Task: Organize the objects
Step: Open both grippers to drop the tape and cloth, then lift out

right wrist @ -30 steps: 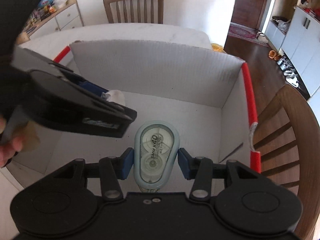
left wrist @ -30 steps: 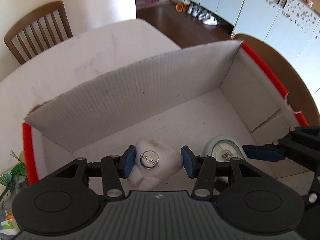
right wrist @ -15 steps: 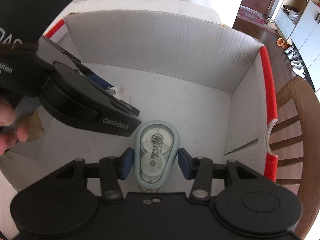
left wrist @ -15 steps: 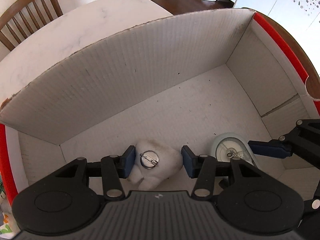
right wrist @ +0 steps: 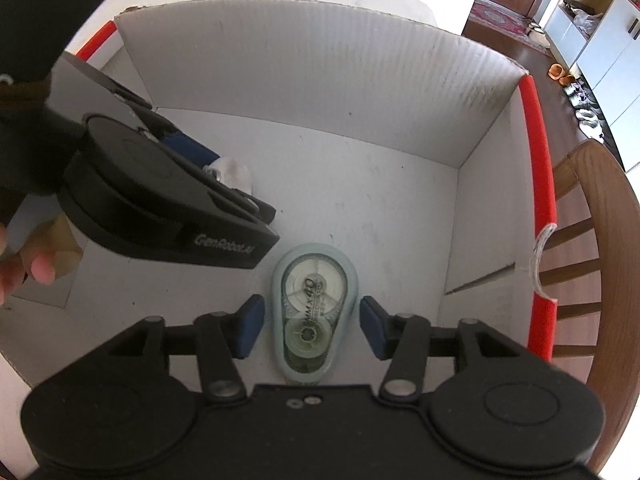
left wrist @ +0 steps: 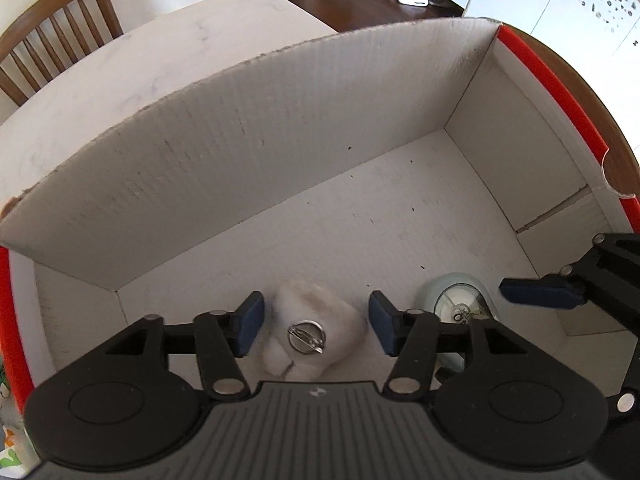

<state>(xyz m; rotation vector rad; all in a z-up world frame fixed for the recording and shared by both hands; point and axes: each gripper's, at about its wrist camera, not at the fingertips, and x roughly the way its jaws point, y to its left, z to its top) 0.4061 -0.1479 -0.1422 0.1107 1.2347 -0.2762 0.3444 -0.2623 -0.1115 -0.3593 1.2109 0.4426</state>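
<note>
Lying flat on the floor of the white cardboard box [left wrist: 248, 168]: a white tooth-shaped plush [left wrist: 316, 332] with a round metal pin clasp [left wrist: 307, 336] facing up, and just to its right a pale blue correction tape dispenser [right wrist: 314, 312], marked "5MM x 40" on its clear window. Both near the box's front side, well apart from its tall back wall. Plush somewhat blurred in the left wrist view.

Left tongs [left wrist: 316, 324] spread wide around the plush, blue pads on either side with a gap between each pad and the fabric, gripping nothing. Right tongs [right wrist: 312, 328] likewise spread open around the dispenser, narrow gap on each side, clamping nothing. In the right wrist view, left tongs seen from the side at the box's left part, reaching down to the plush [right wrist: 234, 174], only a bit of white showing past the black body. In the left wrist view, one blue pad of the right tongs [left wrist: 542, 294] just right of the dispenser [left wrist: 460, 300].

Red edging [right wrist: 540, 200] along the box's right and left rims. Box resting on a white counter [left wrist: 168, 64]. Beyond the box's back wall, a wooden chair [left wrist: 52, 32]; another wooden chair [right wrist: 588, 248] just right of the box.
</note>
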